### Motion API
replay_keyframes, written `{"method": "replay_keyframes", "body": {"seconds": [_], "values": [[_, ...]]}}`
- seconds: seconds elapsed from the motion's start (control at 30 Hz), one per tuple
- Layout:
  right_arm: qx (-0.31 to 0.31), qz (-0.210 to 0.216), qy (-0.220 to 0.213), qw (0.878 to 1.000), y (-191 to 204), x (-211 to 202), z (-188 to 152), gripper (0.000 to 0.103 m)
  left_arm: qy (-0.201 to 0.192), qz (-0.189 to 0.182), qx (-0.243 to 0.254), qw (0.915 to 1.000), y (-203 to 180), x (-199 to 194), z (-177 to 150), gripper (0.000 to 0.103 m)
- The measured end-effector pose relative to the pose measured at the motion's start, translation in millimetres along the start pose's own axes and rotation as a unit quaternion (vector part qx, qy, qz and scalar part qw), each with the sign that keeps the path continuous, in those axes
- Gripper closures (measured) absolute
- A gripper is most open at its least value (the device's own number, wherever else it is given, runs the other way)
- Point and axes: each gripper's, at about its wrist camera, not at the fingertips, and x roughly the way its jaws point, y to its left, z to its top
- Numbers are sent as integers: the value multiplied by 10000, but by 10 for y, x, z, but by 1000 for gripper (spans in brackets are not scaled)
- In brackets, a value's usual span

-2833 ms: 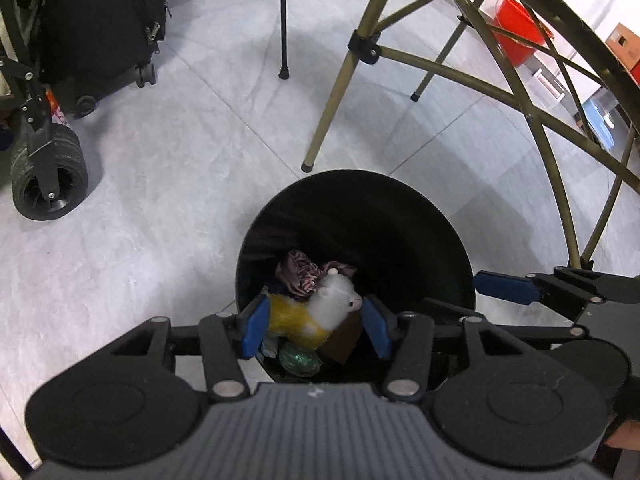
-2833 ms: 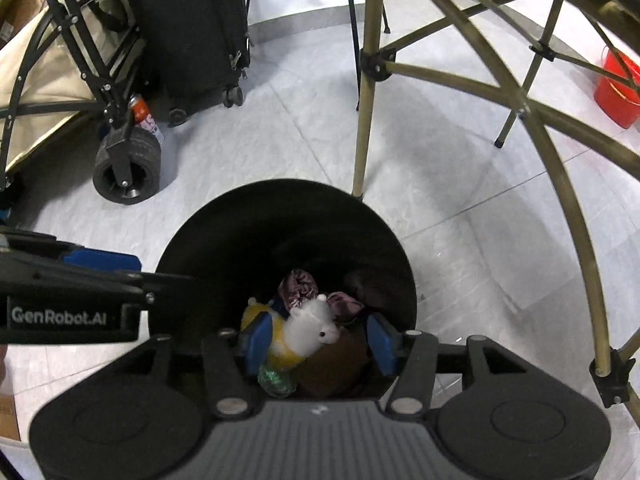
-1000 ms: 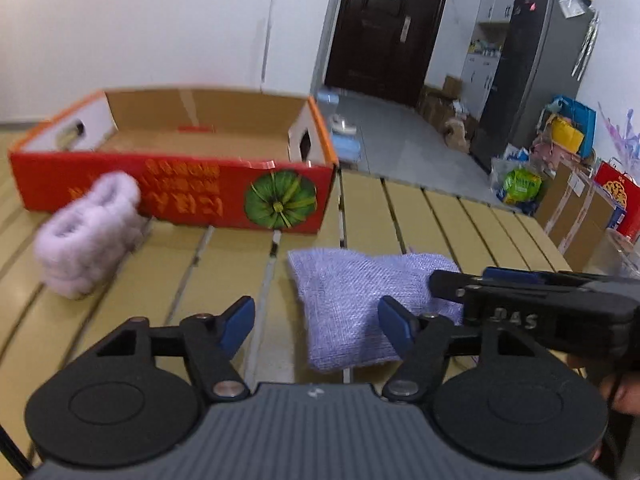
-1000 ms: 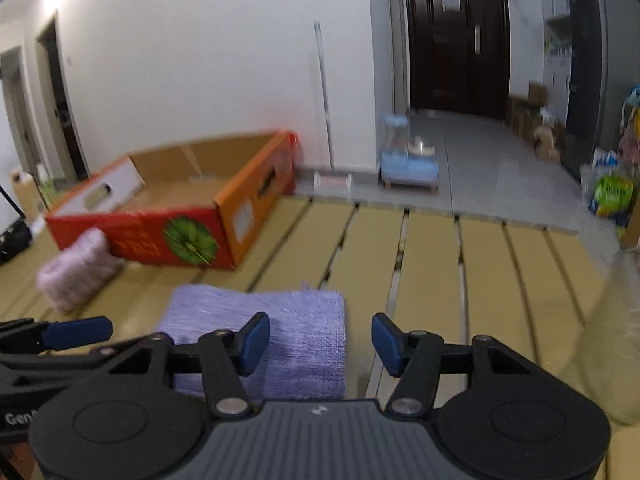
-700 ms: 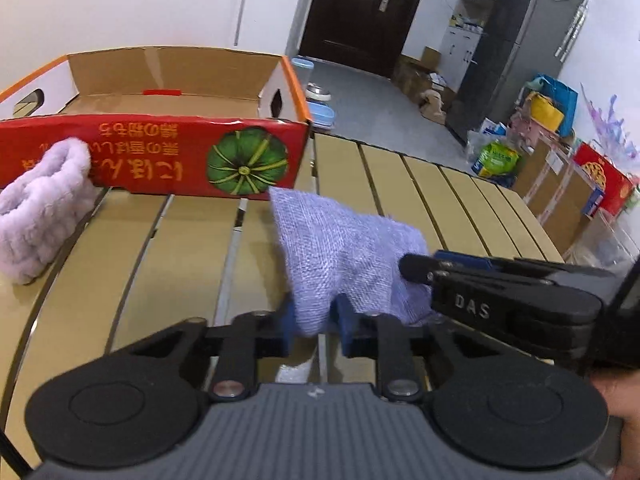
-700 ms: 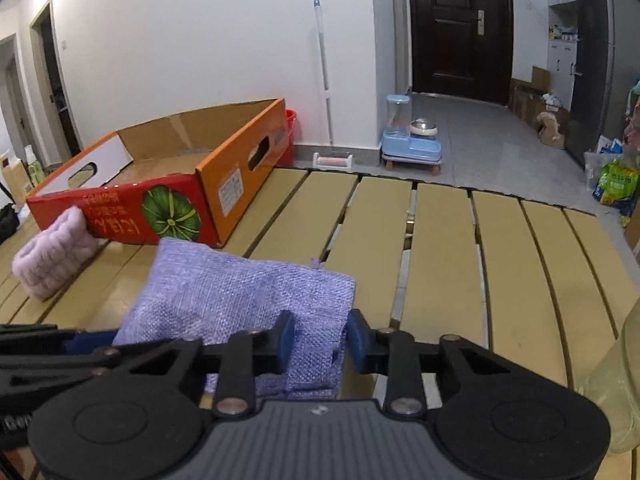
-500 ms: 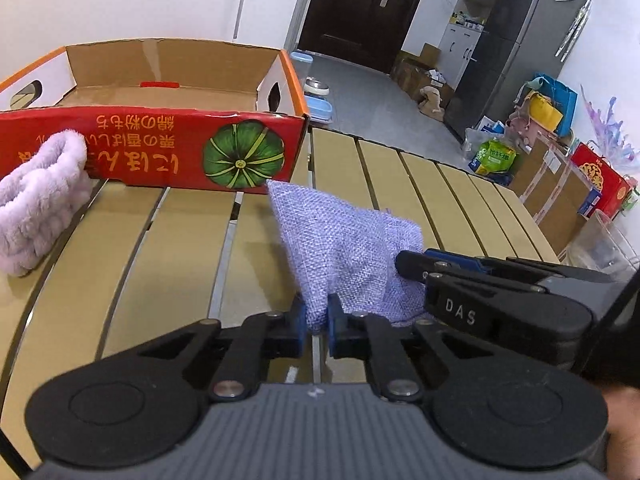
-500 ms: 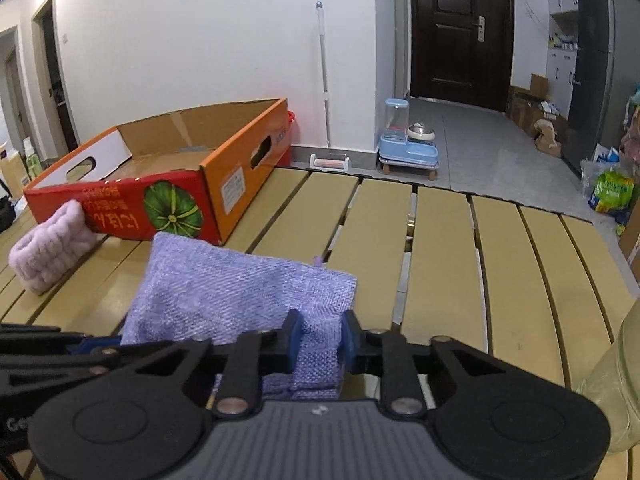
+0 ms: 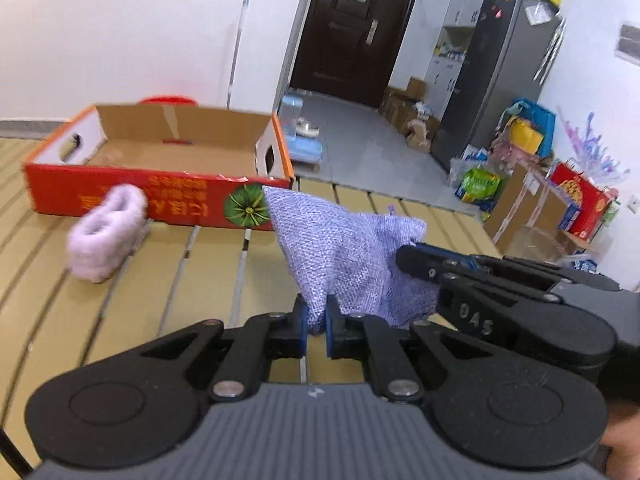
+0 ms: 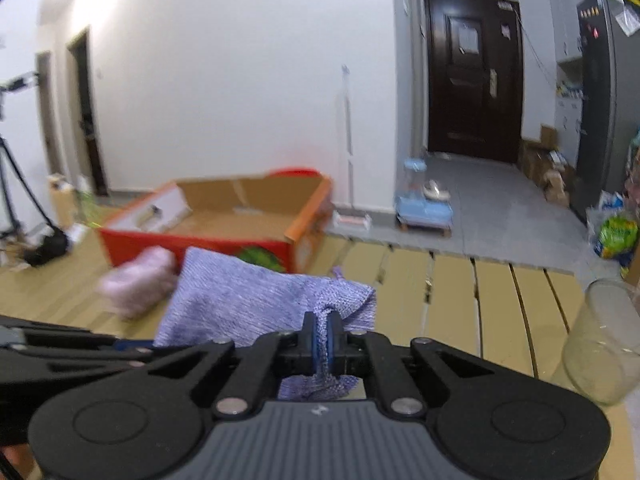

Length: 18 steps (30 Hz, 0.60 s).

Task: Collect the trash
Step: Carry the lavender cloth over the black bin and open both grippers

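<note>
I see the slatted wooden table [image 9: 120, 280] spread under both grippers; on it, at the far left, sits the red cardboard box [image 9: 160, 184], open at the top, and as far as I can see into it only its bare brown floor shows; a fluffy pink band [image 9: 106, 236] lies on the slats just in front of the box's red wall, whether touching it I cannot tell; near the right edge of the table in my right view stands a clear glass jar [image 10: 600, 340], upright, and I make out nothing inside it. The task's thing, a purple woven cloth [image 9: 344, 256], hangs lifted above the slats between my two grippers, its upper corner overlapping the box's green emblem in the left view; my left gripper [image 9: 316, 326] is pinched tight on the cloth's lower corner, the blue pads pressing the fabric; my right gripper [image 10: 322, 342] is likewise clamped on a fold at the cloth's other edge, the jaws nearly together with fabric bunched between and below them.
</note>
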Motion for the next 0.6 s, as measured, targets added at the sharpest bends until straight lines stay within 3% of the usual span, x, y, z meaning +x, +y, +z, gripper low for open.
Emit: {"method": "replay_keyframes", "body": {"seconds": [0.17, 0.37, 0.6], "values": [[-141, 387, -427, 9982, 410, -782, -38, 99, -493, 132, 28, 9987, 165, -952, -235, 95], [-267, 1061, -969, 9893, 1157, -1746, -235, 99, -1041, 389, -170, 9937, 476, -2171, -752, 95], [-754, 1947, -852, 9742, 2218, -2033, -370, 99, -1389, 1231, -546, 9811, 1043, -3141, -1303, 95]]}}
